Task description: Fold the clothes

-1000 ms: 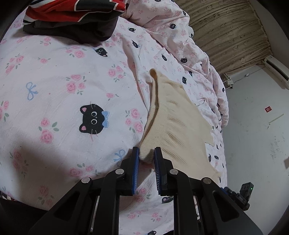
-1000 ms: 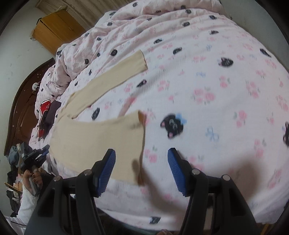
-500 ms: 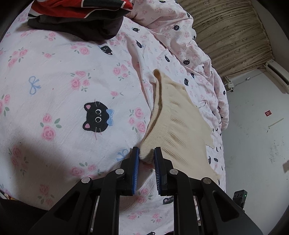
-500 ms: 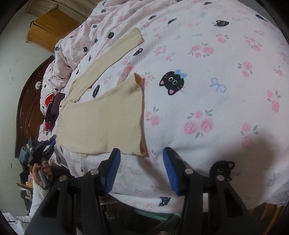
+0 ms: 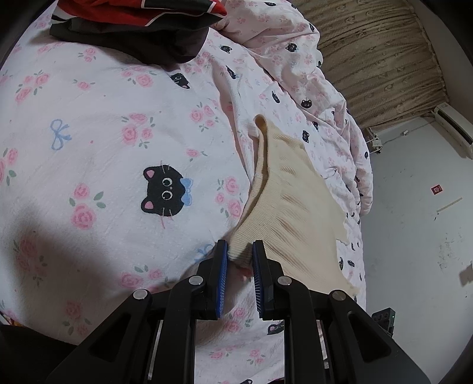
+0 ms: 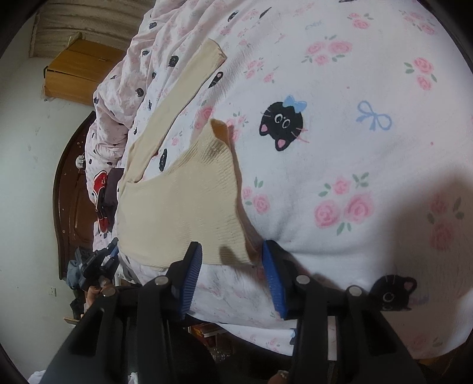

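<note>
- At the bottom centre of the left wrist view, our left gripper (image 5: 240, 257) was clamped on a corner of the cream ribbed top (image 5: 295, 212), the knit bunched between its blue pads.
- From that pinch the top ran toward the upper right of the frame, its edge lifted off the sheet into a raised fold.
- Under it lay the bed sheet (image 5: 103, 147), white with pink roses, blue bows and black cat faces.
- At the top left of that view sat a pile of red and dark clothes (image 5: 139, 26), well apart from the top.
- Low in the right wrist view, our right gripper (image 6: 233, 260) had its jaws standing apart, with the near corner of the top between them; we could not tell whether either pad touched the cloth.
- In the same view the top spread across the left half of the frame, one long sleeve (image 6: 183, 88) stretched toward the upper left.
- At the upper left edge stood a wooden cabinet (image 6: 77, 71).
</note>
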The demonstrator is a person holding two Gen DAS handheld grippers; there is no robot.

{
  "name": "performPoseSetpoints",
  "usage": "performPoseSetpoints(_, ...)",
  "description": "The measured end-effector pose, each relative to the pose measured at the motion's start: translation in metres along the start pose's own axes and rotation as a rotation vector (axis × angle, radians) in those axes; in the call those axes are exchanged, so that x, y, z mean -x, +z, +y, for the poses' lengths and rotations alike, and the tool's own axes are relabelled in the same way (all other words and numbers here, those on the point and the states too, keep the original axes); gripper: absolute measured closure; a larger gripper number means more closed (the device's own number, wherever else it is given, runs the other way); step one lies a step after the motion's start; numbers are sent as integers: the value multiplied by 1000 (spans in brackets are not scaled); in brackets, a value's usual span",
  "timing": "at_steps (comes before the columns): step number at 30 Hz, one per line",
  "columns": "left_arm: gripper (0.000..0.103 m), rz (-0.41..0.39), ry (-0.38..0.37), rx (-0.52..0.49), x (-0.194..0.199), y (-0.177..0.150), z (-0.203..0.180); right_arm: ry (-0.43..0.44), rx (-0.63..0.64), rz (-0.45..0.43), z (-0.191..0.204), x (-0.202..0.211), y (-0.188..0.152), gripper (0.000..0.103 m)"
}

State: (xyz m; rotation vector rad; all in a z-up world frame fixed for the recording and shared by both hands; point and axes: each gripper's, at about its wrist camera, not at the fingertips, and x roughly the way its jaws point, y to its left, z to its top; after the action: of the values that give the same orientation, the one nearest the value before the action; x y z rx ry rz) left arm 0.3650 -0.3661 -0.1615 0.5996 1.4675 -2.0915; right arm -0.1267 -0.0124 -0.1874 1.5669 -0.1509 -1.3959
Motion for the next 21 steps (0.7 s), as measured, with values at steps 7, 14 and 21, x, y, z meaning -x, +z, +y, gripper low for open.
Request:
performPoseSetpoints(7,89,-1,-4,13,0,0,1,17,-24,9,-6,-5,2,89)
performPoseSetpoints(14,89,-6,-8,9,3,-1,0,13,-9,-1,-3,-1,-1,96)
performPoseSetpoints(21,89,-22,-27,3,12,0,-7,46,3,-25,7,5,1,96)
